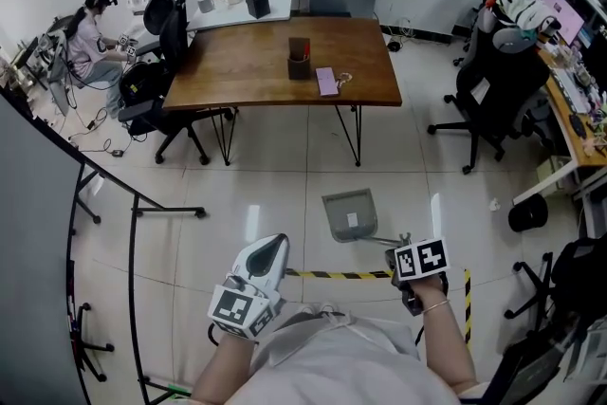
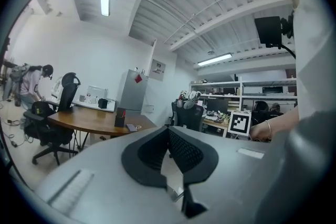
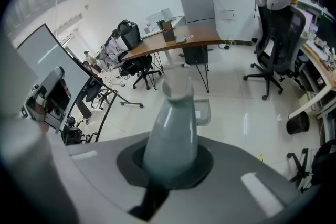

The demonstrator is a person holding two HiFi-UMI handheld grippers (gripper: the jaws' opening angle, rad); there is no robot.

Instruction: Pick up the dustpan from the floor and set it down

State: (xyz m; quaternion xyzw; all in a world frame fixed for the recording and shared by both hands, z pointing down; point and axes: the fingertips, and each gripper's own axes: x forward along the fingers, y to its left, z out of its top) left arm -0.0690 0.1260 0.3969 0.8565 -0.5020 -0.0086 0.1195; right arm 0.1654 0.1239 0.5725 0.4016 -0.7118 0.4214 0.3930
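The grey dustpan (image 1: 350, 214) sits low on the tiled floor in front of me, its handle (image 1: 387, 242) running back to my right gripper (image 1: 399, 248). In the right gripper view the pale grey handle (image 3: 172, 128) stands up between the jaws of the right gripper (image 3: 169, 165), which is shut on it, and the pan (image 3: 202, 112) shows beyond it. I cannot tell whether the pan touches the floor. My left gripper (image 1: 270, 250) is held level to the left, away from the dustpan. In the left gripper view the left gripper (image 2: 169, 152) has its black pads meeting, with nothing between them.
A wooden table (image 1: 237, 76) stands ahead with small items on it. Office chairs (image 1: 484, 100) and a desk fill the right side, with a black bin (image 1: 527, 214) nearby. Black-yellow tape (image 1: 341, 275) crosses the floor near my feet. A black tube frame (image 1: 133, 204) curves along the left. A person (image 1: 90, 38) sits far left.
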